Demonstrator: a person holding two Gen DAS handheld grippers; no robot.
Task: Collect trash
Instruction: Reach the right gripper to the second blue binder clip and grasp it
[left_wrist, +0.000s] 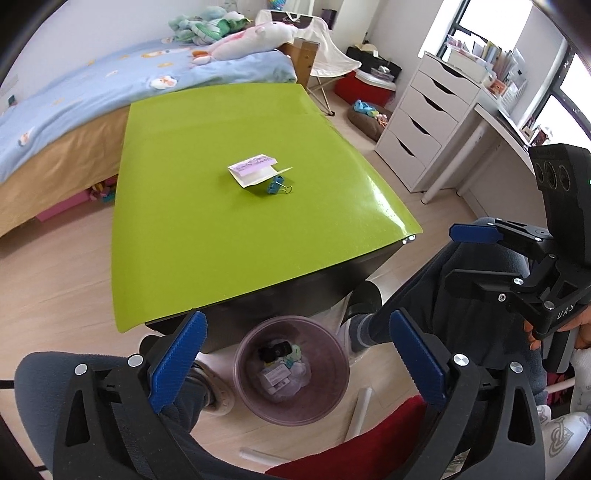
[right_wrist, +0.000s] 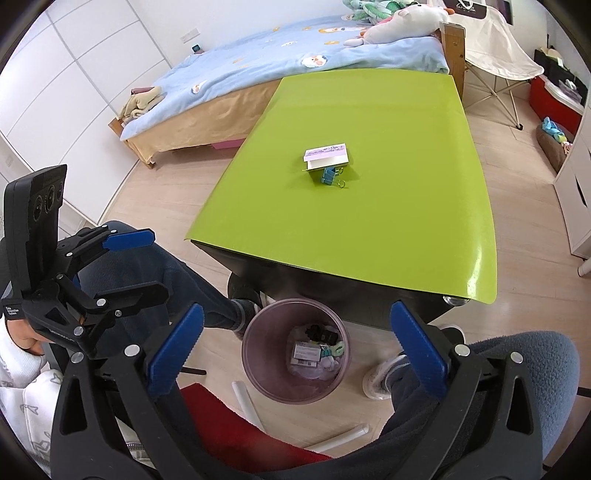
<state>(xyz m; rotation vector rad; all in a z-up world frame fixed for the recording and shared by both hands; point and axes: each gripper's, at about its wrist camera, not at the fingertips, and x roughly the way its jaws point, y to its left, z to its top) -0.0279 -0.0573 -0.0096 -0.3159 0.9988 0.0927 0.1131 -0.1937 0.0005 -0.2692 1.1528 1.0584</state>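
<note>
Seen from the left wrist view, the left gripper stands spread wide with nothing between its blue pads, directly above the purple waste bin on the floor by the table's near edge. Inside the bin lie scraps of paper and a dark item, too jumbled to name. This view alone shows the white drawer unit. On the green table a small card box rests against a blue binder clip, well apart from every edge.

Next, the right wrist view shows the right gripper, likewise wide apart and empty, over the same bin. Only here appear the wardrobe doors. The person's knees flank the bin closely, hiding the floor beside it.
</note>
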